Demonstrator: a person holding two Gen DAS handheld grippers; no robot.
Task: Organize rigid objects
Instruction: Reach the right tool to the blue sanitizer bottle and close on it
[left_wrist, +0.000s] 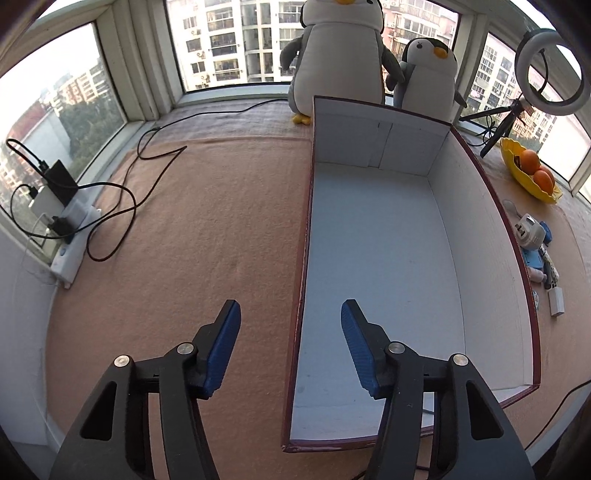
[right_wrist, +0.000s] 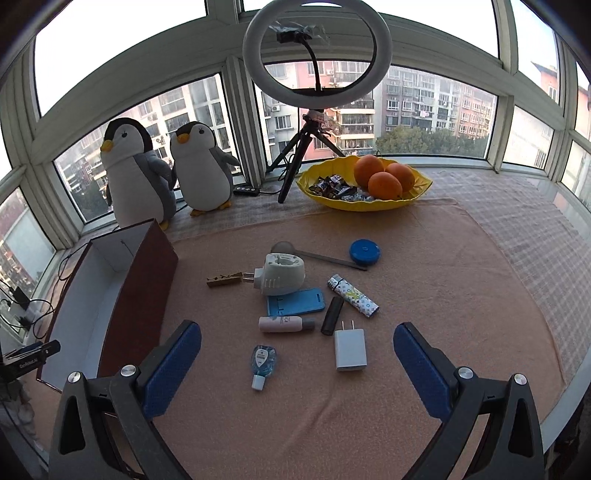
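Your left claw (left_wrist: 290, 314) hangs half-spread astride the near left wall of the maroon-edged, white-lined cardboard box (left_wrist: 373, 258), pinching nothing. Your right claw (right_wrist: 297, 341) gapes wide over the fuzzy peach cloth (right_wrist: 461, 280) on the tabletop, its ribbed blue pads (right_wrist: 173, 369) bare; the boxy white charger (right_wrist: 350, 350) and small blue bottle (right_wrist: 263, 363) lie between them.
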